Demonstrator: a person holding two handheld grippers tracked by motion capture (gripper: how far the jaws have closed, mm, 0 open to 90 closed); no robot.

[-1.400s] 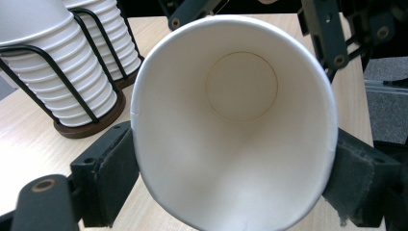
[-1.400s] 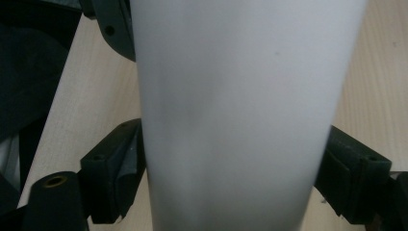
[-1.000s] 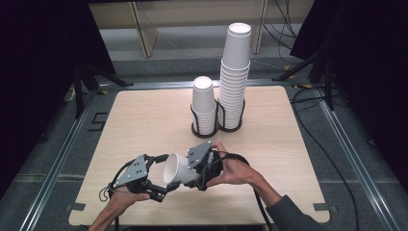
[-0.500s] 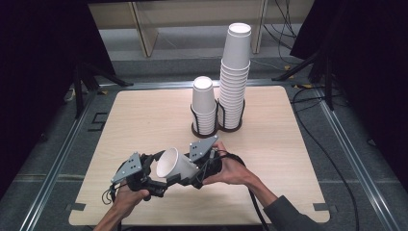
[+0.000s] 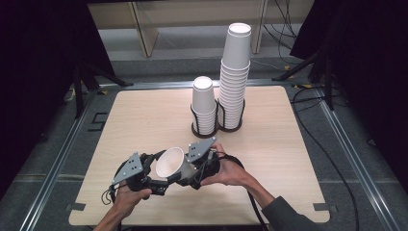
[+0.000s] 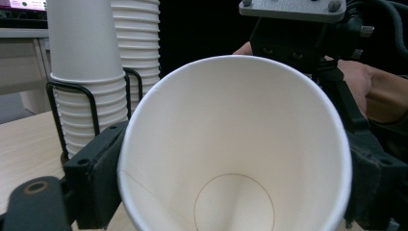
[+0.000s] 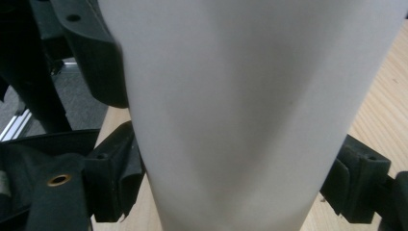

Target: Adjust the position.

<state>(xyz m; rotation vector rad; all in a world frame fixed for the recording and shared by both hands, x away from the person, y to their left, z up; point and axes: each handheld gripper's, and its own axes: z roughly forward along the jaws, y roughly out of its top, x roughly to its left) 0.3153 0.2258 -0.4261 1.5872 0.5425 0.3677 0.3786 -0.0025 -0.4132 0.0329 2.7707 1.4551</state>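
A white paper cup [image 5: 169, 163] is held on its side above the near part of the wooden table [image 5: 293, 144], its mouth turned left and upward. My right gripper [image 5: 190, 171] is shut on the cup's body; in the right gripper view the cup's wall [image 7: 250, 110] stands between both jaws. My left gripper [image 5: 161, 177] is shut on the cup at its rim. The left gripper view looks straight into the cup [image 6: 231, 144], with a jaw pressed on each side and a small crease low on the left wall.
A black wire holder [image 5: 211, 130] at mid-table carries a short stack of cups [image 5: 203, 106] and a tall stack [image 5: 235, 72]. Cables trail off the table's right side. Metal rails border the table.
Both grippers and the cup have shifted slightly left. The cup's mouth has tipped further upward, and the left gripper has closed in on its rim.
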